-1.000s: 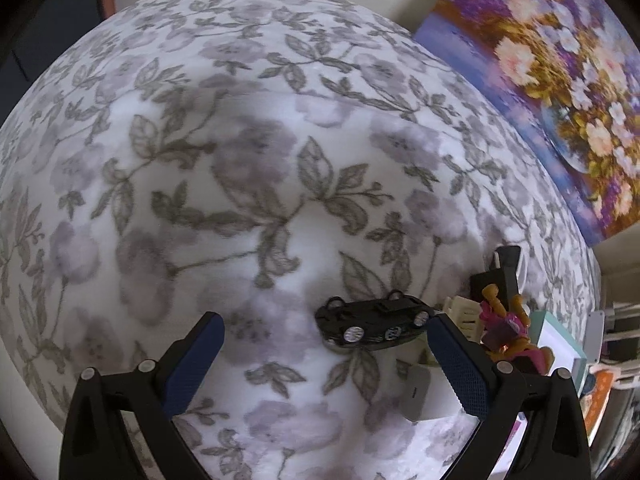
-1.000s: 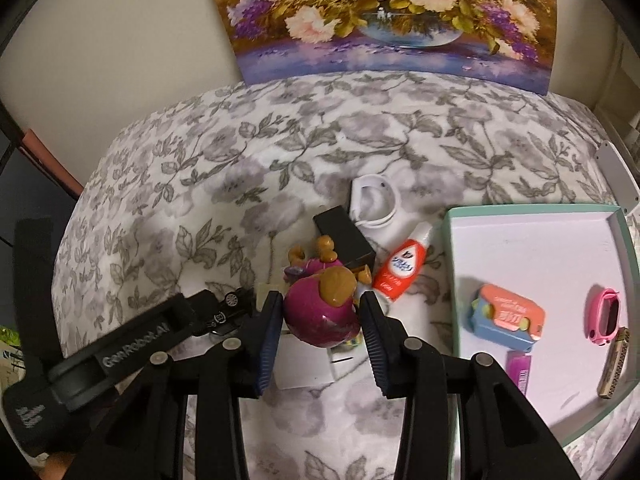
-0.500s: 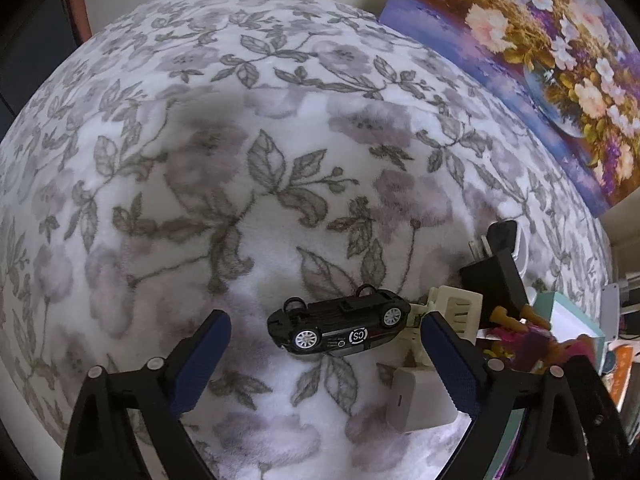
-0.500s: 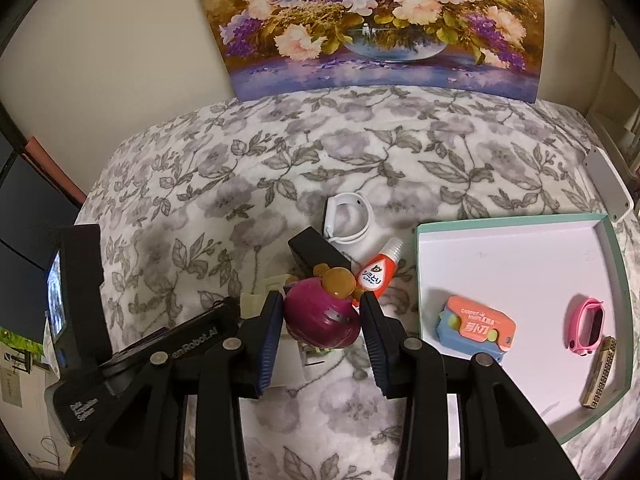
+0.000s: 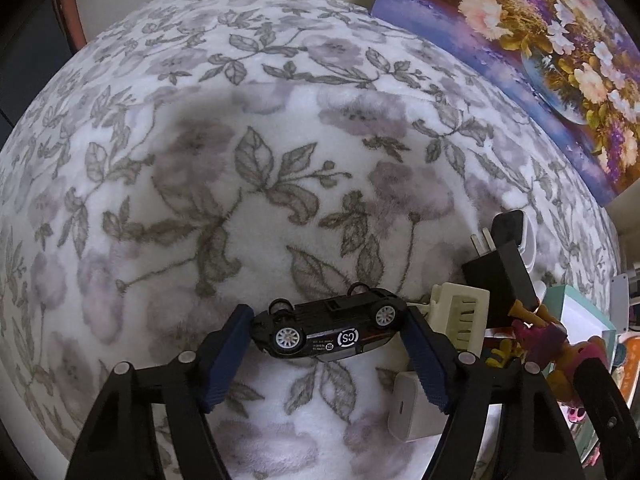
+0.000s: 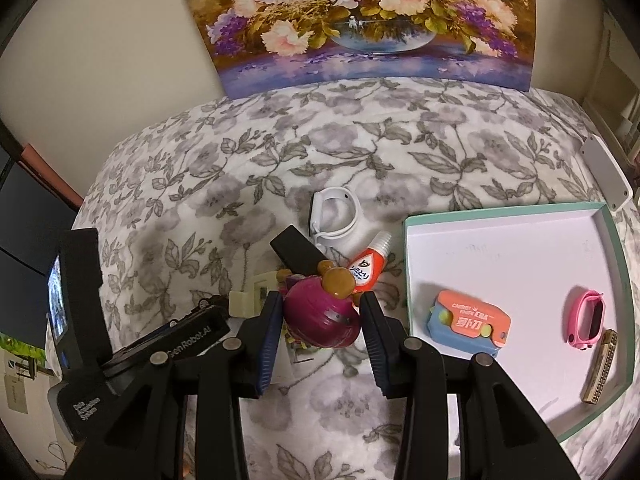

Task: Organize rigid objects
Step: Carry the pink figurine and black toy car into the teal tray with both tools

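since a second ago left gripper [image 5: 328, 332] fingers closed end-to-end on upturned black toy car [image 5: 326, 332] mid-bed; right gripper [image 6: 320, 320] grips purple figure [image 6: 320, 318], whose rounded body may slip.

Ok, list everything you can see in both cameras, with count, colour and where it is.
toy car: one, black, upside down between the left fingers
doll: one, magenta, between the right fingers
tray: one, teal rim, right on the blanket
knife toy: one, orange and blue, in tray
watch: one, pink, in tray
harmonica: one, gold, in tray
tube: one, orange, beside tray
band: one, white, mid-blanket
charger: one, black, behind doll
blanket: one, grey floral
painting: one, flowers, against wall
left hand-held gripper: black
right hand-held gripper: black
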Demonstrator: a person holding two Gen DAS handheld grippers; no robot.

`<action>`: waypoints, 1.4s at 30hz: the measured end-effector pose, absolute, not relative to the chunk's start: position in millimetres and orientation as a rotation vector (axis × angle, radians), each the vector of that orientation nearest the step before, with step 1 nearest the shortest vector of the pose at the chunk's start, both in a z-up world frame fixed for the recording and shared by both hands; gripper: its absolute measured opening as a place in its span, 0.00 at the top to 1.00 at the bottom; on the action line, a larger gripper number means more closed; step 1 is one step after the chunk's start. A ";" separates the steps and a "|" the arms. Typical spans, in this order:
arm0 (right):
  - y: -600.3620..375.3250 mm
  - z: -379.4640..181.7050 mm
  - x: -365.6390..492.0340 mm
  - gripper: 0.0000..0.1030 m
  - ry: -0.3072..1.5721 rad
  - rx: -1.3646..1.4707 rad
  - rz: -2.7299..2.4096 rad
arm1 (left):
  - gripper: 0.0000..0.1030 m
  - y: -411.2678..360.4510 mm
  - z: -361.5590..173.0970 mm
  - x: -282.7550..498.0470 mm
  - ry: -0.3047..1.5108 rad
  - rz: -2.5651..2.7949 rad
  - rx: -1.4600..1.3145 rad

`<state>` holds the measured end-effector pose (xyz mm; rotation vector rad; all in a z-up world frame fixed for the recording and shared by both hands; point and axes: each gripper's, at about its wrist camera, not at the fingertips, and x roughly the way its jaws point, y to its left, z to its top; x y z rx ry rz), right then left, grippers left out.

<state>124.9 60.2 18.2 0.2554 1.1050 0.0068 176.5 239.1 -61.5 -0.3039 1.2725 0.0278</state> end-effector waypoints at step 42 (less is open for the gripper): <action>-122.3 48.8 80.3 0.60 0.996 0.479 -0.291 | 0.25 95.8 35.5 137.9 1.113 -0.234 -0.129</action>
